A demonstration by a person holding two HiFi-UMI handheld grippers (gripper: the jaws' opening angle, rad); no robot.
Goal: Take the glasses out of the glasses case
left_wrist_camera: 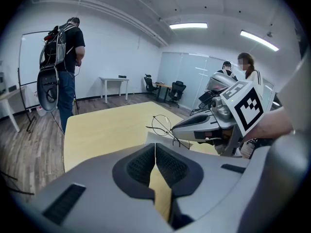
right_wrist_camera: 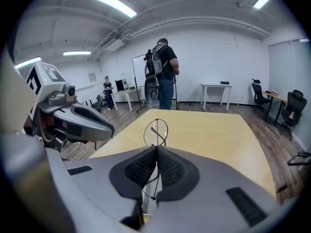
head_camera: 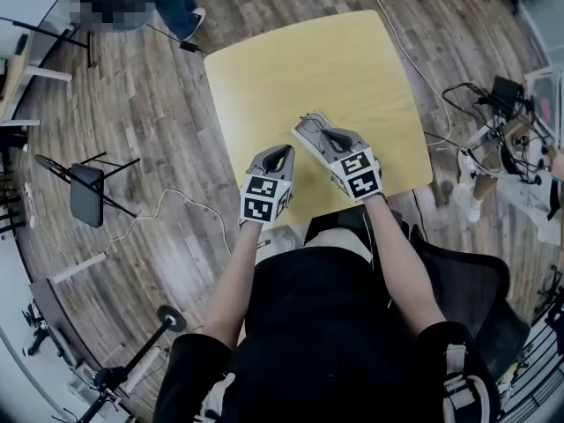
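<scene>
My right tongs (right_wrist_camera: pixel 155 149) are clamped on the thin wire glasses (right_wrist_camera: pixel 156 131), which hang clear above the yellow table (head_camera: pixel 352 60), so I judge the taking-out all but done; only setting them down is left. My left tongs (left_wrist_camera: pixel 155 147) are pressed together, with a pale edge just past their tips that I take for the glasses case (left_wrist_camera: pixel 158 138); whether they pinch it I cannot tell. The table top ahead lies bare, its near edge is right under my hands, and my two tongs are near each other.

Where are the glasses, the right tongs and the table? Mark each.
glasses (right_wrist_camera: pixel 156 131), right gripper view, round lens
right tongs (right_wrist_camera: pixel 156 149), right gripper view, between closed tips
table (head_camera: pixel 300 69), head view, bare top
</scene>
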